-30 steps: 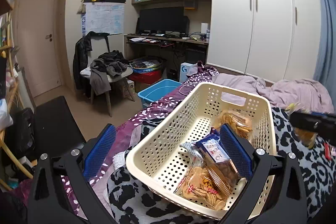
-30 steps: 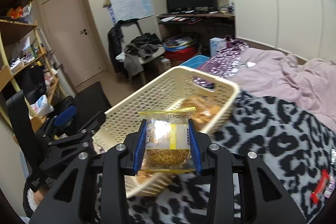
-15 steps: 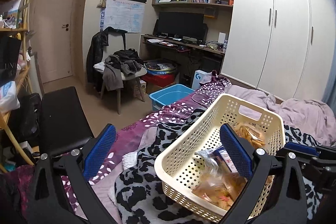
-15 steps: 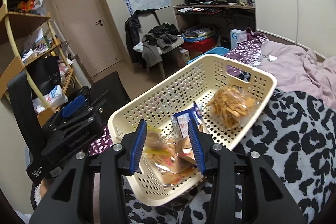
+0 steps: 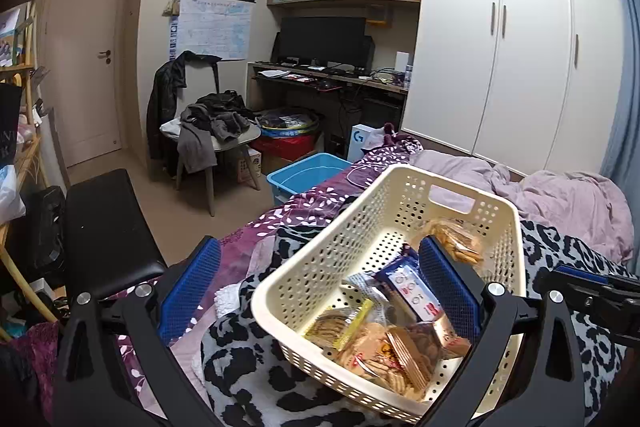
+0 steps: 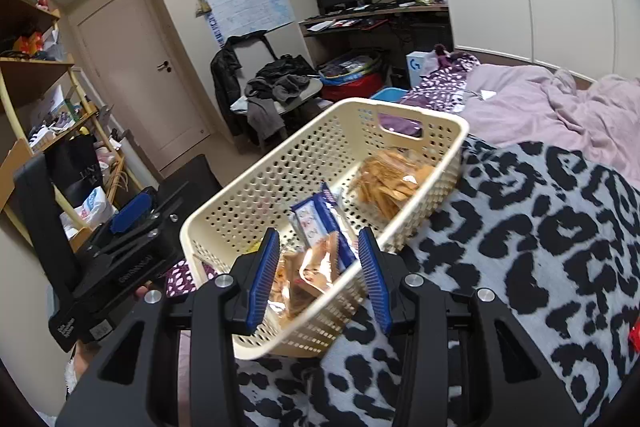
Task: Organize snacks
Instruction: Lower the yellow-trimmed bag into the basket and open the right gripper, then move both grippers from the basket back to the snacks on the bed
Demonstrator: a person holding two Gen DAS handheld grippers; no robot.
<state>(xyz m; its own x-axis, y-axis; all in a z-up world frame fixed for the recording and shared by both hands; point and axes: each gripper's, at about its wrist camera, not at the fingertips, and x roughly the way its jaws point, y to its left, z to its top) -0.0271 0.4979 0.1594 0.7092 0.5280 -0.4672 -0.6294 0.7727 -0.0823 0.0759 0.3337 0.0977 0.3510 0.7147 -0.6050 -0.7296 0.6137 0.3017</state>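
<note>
Now both tongs, left (image 5: 320, 291) and right (image 6: 319, 275), gape empty beside the basket (image 6: 280, 163) rim (blanket beyond).

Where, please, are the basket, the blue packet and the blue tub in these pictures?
basket (image 6: 304, 163): right wrist view, on its perforated left wall.
blue packet (image 6: 316, 221): right wrist view, on its printed face.
blue tub (image 5: 308, 173): left wrist view, on its inner floor.
</note>
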